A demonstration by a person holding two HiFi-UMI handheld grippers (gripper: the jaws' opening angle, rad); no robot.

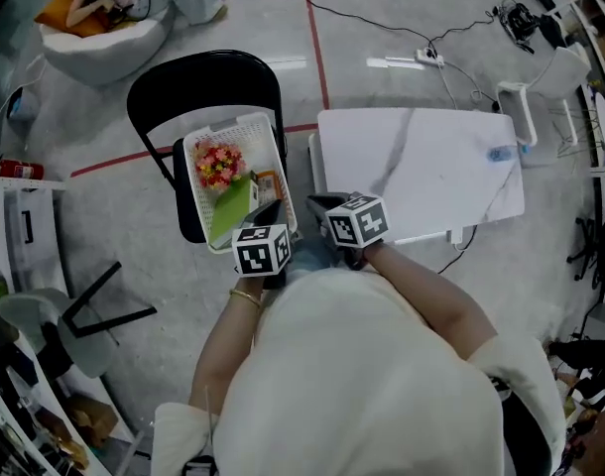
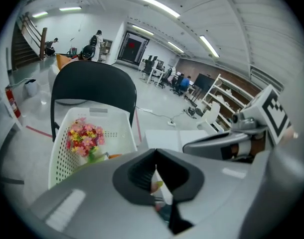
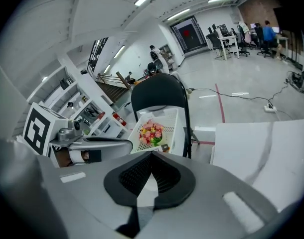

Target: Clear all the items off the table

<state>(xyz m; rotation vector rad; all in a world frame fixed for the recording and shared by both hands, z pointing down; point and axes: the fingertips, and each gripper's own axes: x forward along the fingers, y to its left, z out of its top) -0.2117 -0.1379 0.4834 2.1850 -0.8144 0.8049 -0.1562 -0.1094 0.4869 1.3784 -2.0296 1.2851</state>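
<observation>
The left claw (image 2: 156, 154) and right claw (image 3: 151, 157) are held closed beside the basket (image 1: 266, 147). Flowers (image 1: 217, 163) are seen inside it.

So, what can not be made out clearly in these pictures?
Too small, head view: bluish speck on the table.
Partly covered by left tongs, head and left gripper views: basket contents beside the flowers.
Behind right tongs, head view: table's near corner.
</observation>
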